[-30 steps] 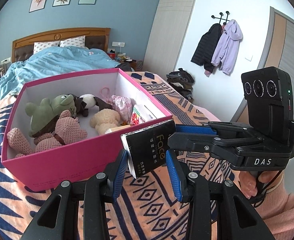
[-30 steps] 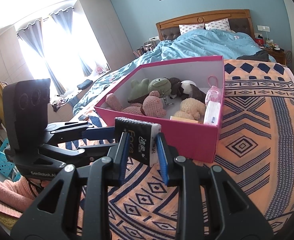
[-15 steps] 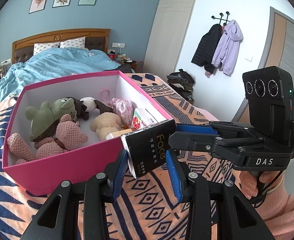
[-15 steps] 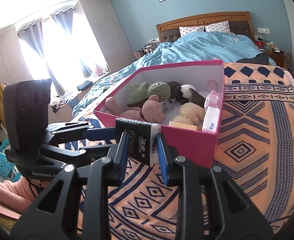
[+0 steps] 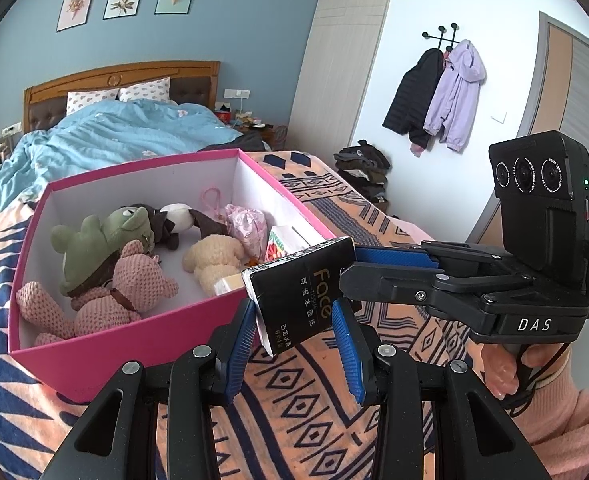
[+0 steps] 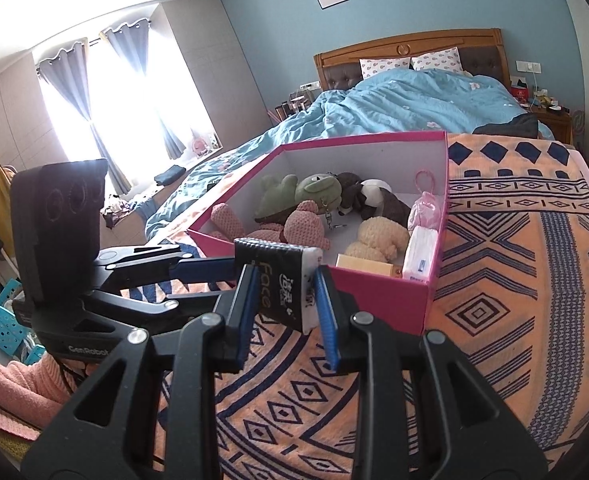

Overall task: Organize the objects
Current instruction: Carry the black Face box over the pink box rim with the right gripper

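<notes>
Left wrist view: the left gripper (image 5: pixel 294 320) clamps the black tissue pack (image 5: pixel 302 294) by its lower sides, just beside the pink box (image 5: pixel 134 340). It looks light and squashy—grip gently.

Right wrist view: the right gripper (image 6: pixel 286 292) is clamped on the pack's end—its film looks slippery.

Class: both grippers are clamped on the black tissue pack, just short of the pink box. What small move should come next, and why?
Probably carry the black tissue pack forward over the pink box near wall. It hangs outside the box, pinched by left gripper and right gripper, while bare floor shows behind the plush toys.
</notes>
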The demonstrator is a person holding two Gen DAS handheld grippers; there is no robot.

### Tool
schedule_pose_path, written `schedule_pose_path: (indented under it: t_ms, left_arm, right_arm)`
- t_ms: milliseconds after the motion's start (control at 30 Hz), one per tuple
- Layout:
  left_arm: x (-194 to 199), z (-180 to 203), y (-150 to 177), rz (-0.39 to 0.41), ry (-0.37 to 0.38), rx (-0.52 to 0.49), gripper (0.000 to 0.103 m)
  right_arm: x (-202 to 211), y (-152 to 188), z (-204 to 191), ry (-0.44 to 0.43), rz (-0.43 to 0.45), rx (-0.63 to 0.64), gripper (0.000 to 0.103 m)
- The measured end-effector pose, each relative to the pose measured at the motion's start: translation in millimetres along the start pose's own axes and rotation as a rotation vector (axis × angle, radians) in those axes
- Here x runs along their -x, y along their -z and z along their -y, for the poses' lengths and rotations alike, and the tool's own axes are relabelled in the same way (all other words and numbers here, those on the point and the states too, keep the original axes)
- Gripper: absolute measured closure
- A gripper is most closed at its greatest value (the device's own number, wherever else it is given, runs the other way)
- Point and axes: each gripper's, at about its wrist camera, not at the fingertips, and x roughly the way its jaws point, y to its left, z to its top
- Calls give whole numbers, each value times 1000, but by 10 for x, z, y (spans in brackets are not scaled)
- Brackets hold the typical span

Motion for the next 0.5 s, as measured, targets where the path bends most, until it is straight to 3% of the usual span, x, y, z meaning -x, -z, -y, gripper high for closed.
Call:
schedule_pose_path:
  t_ms: [500]
  left_arm:
    - [-17,-24,-67,7,-7,-11,64]
  right_arm:
    - [6,-67,28,-4,14,3,71]
